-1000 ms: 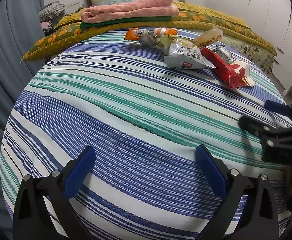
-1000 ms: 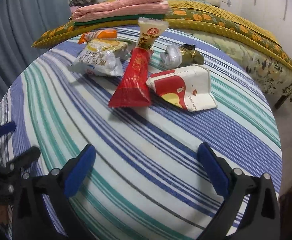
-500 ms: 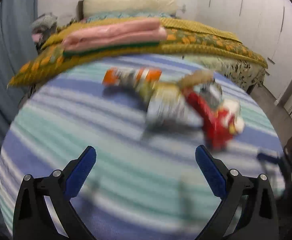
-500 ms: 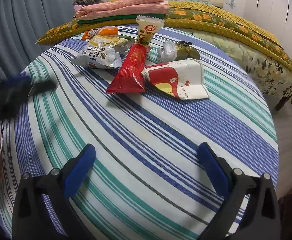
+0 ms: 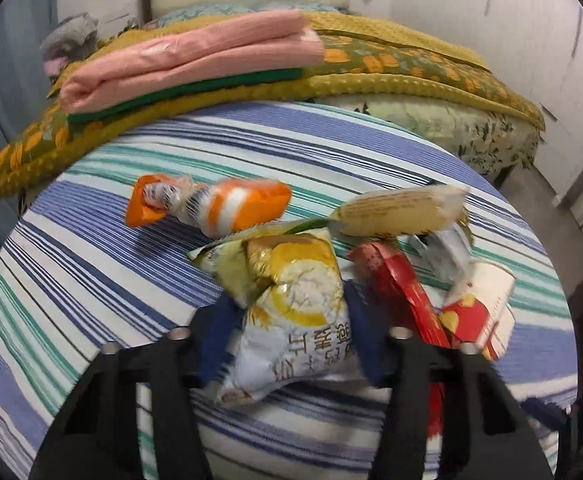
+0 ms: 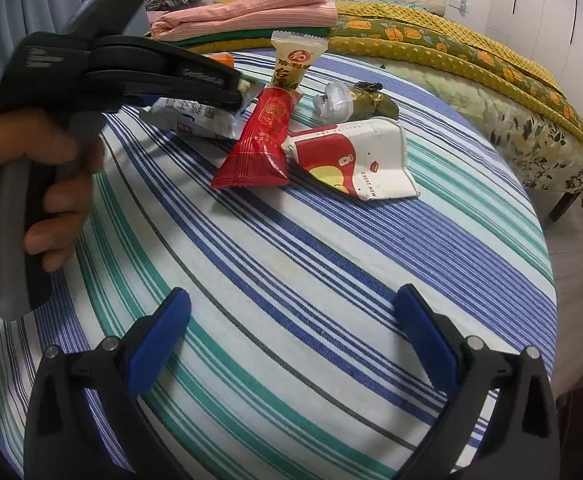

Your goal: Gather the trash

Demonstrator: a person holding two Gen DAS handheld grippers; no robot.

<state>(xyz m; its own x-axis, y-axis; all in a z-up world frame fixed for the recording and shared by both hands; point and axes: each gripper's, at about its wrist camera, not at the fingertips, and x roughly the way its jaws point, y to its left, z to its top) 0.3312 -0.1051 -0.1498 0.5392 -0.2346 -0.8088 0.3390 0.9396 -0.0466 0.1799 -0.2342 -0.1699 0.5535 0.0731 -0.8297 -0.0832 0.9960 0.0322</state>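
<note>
A heap of wrappers lies on the striped bed sheet. My left gripper is closing, and its blue pads press on both sides of a white and yellow snack bag. Around the bag lie an orange wrapper, a cream packet, a red wrapper and a red and white carton. The right wrist view shows the left gripper from the side on the snack bag, held by a hand. My right gripper stands open over bare sheet, well short of the red wrapper and carton.
Folded pink cloth rests on a yellow flowered quilt at the far end of the bed. A crumpled silver wrapper and a dark gold one lie behind the carton. The bed's edge drops to the floor on the right.
My left gripper has travelled forward across the sheet to the heap, and its jaws have narrowed from wide apart onto the snack bag. The right gripper has stayed in place.
</note>
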